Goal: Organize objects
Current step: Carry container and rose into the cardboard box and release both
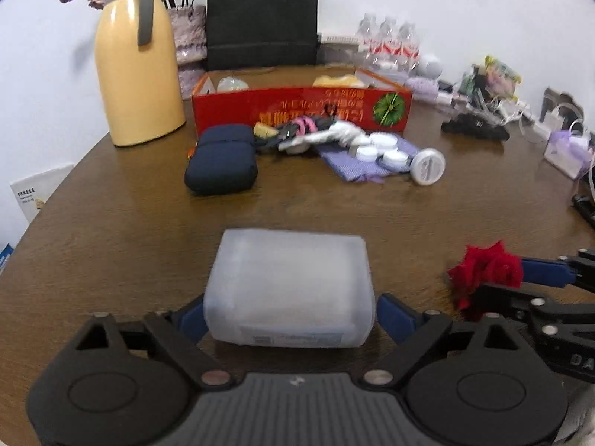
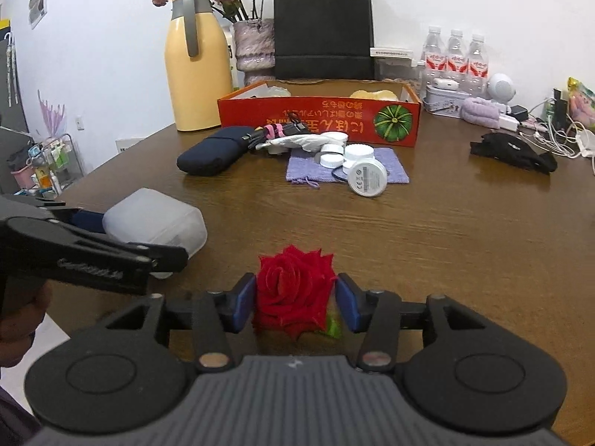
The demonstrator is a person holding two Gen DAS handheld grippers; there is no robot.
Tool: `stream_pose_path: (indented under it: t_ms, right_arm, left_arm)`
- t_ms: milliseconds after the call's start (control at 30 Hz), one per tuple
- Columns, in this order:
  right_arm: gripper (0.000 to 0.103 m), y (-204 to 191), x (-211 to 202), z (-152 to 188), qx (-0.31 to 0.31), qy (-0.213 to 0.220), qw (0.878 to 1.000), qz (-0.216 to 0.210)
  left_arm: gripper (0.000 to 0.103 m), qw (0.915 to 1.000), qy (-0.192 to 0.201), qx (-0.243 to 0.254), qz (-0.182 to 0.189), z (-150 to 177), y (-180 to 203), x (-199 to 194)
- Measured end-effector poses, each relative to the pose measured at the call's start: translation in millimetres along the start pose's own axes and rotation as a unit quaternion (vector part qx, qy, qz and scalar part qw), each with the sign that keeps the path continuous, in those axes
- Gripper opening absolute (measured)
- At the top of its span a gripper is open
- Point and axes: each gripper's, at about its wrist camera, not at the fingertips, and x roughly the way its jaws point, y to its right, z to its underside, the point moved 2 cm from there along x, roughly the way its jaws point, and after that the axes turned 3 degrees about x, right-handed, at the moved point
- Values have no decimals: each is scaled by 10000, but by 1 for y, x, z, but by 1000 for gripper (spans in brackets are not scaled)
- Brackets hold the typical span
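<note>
Two wrist fisheyes, side by side, low over one table point(image 1: 111, 223), both facing the far wall.

The left view looks forward and down along its fingers, a white box point(image 1: 288, 290) close in front; the right view does likewise, a rose point(image 2: 293, 290) close up. Each catches the other: the right gripper point(image 1: 494, 278) enters the left view's right edge, the left gripper point(image 2: 156, 238) the right view's left. Both share the red box point(image 1: 301, 109), flask point(image 2: 197, 70) and black bag point(image 2: 323, 29).

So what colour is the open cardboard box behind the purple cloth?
Red, with orange lettering and a green pumpkin picture; the box shows best in the right wrist view.
</note>
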Motion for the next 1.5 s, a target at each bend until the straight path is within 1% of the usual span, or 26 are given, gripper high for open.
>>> stream_pose_path:
  t_ms: [33, 100, 167, 267, 333, 400, 500, 600, 667, 700, 767, 800, 867, 933, 967, 1000, 1033, 1067, 1100, 1133, 1167, 1200, 1267, 1300, 1400, 1500]
  right_arm:
    - [38, 0, 0, 1, 4, -3, 10000, 33]
    - [35, 0, -3, 2, 43, 44, 10000, 76]
    - [34, 0, -5, 4, 75, 77, 9999, 99]
    - [33, 2, -5, 0, 105, 113, 9998, 101]
    - [33, 6, -4, -9, 92, 235, 9996, 119]
    - [33, 13, -1, -24, 116, 327, 9994, 85]
    - [32, 25, 7, -62, 52, 565, 9984, -27]
    - [32, 36, 22, -116, -170, 901, 9957, -89]
    - [32, 44, 42, -156, -241, 1063, 9940, -119]
    - [32, 50, 58, -179, -229, 1045, 9941, -185]
    - [32, 63, 90, -215, 26, 934, 9951, -318]
    - [33, 70, 111, -232, 204, 765, 9958, -457]
    - [33, 88, 155, -259, 791, 364, 9923, -876]
    - [33, 105, 201, -273, 1316, -90, 9846, -1151]
    - [33, 111, 220, -276, 1493, -239, 9825, -1088]
    - [33, 115, 237, -277, 1561, -360, 9827, -934]
    - [33, 117, 254, -278, 1553, -493, 9839, -734]
    - [35, 118, 268, -279, 1508, -600, 9853, -529]
    - [39, 119, 282, -278, 1459, -716, 9863, -279]
    - [41, 120, 289, -278, 1440, -777, 9864, -150]
    - [50, 120, 295, -273, 1424, -811, 9864, -110]
    - [62, 121, 299, -271, 1446, -804, 9861, -163]
    - [72, 124, 297, -268, 1593, -664, 9843, -374]
    - [74, 122, 294, -269, 1616, -621, 9842, -377]
    - [79, 119, 274, -278, 1509, -411, 9874, -239]
    - [82, 116, 245, -283, 1323, -260, 9906, -222]
  left_arm:
    - [81, 10000, -2, 21, -44, 1, 1, 0]
    - [81, 9999, 121, 37, 86, 2, 3, -7]
    - [81, 9994, 278, 25, 207, 2, 3, -16]
    - [81, 9984, 549, 29, 139, -7, -2, -26]
    - [81, 9974, 700, -94, 168, -22, -11, -28]
    - [81, 9952, 898, -291, 268, -48, -27, -28]
    - [81, 9905, 1271, -422, 308, -99, -48, -20]
    - [81, 9859, 1631, -310, 185, -161, -62, 0]
    - [81, 9851, 1703, -249, 44, -202, -67, 23]
    - [81, 9853, 1690, -253, 3, -222, -69, 37]
    - [81, 9868, 1595, -263, -45, -252, -72, 70]
    - [81, 9882, 1505, -254, -128, -264, -72, 91]
    - [81, 9929, 1153, -115, -278, -275, -73, 133]
    - [81, 9968, 632, 14, -487, -274, -73, 177]
    - [81, 9974, 402, 36, -594, -272, -72, 194]
    - [81, 9977, 229, 120, -631, -268, -71, 208]
    - [81, 9976, 91, 177, -658, -262, -71, 217]
    - [83, 9976, -73, 181, -669, -257, -72, 223]
    - [83, 9979, -118, 39, -631, -253, -76, 226]
    - [83, 9983, -88, -54, -580, -250, -79, 223]
    - [88, 9985, -58, -14, -543, -249, -81, 219]
    - [90, 9988, -81, -7, -474, -250, -84, 215]
    - [92, 9997, -96, -37, -227, -252, -91, 203]
    - [92, 9997, -39, -93, -200, -257, -94, 195]
    - [94, 9989, 262, -138, -369, -266, -101, 167]
    - [96, 9975, 500, -245, -441, -269, -107, 134]
